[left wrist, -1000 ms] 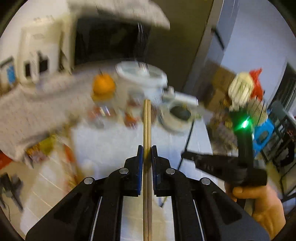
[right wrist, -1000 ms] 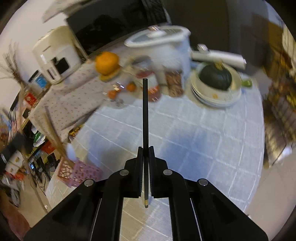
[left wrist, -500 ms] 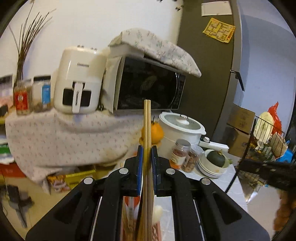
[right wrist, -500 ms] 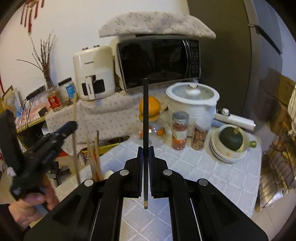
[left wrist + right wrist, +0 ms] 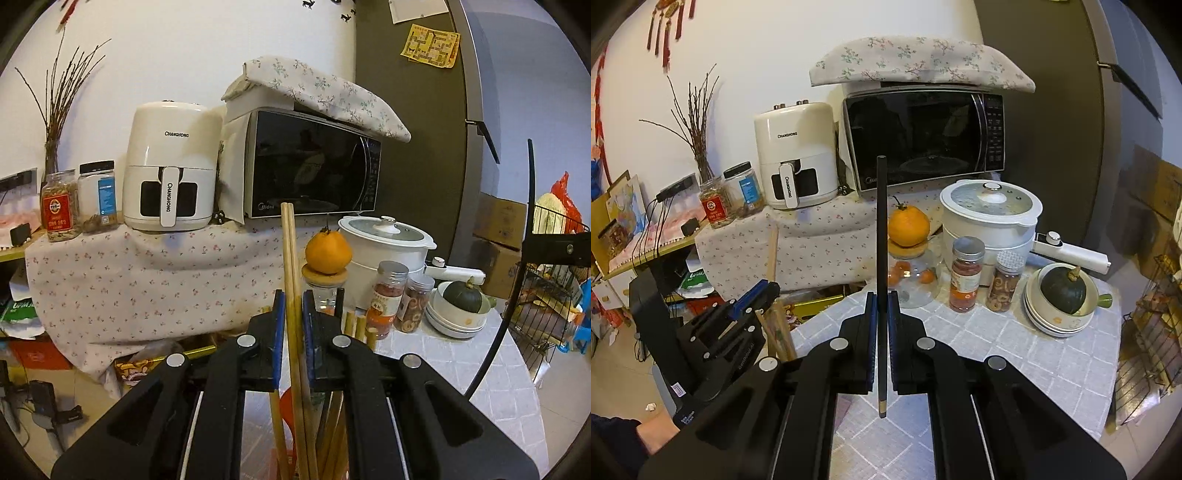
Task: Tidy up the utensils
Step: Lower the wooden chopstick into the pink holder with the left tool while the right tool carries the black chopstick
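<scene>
The left gripper point(image 5: 293, 325) is clamped on wooden chopsticks point(image 5: 290, 258) directly above the bundle below its jaws; the right gripper point(image 5: 882, 332) pinches a black chopstick point(image 5: 881, 229) upright (thin grip). Either stick could pivot or snag.

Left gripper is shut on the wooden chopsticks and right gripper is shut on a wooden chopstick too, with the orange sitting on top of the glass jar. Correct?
One detail is off. The right gripper is shut on a black chopstick, not a wooden one; the right wrist view shows it. The rest holds: the left gripper is shut on the wooden chopsticks, and the orange sits on the glass jar.
</scene>
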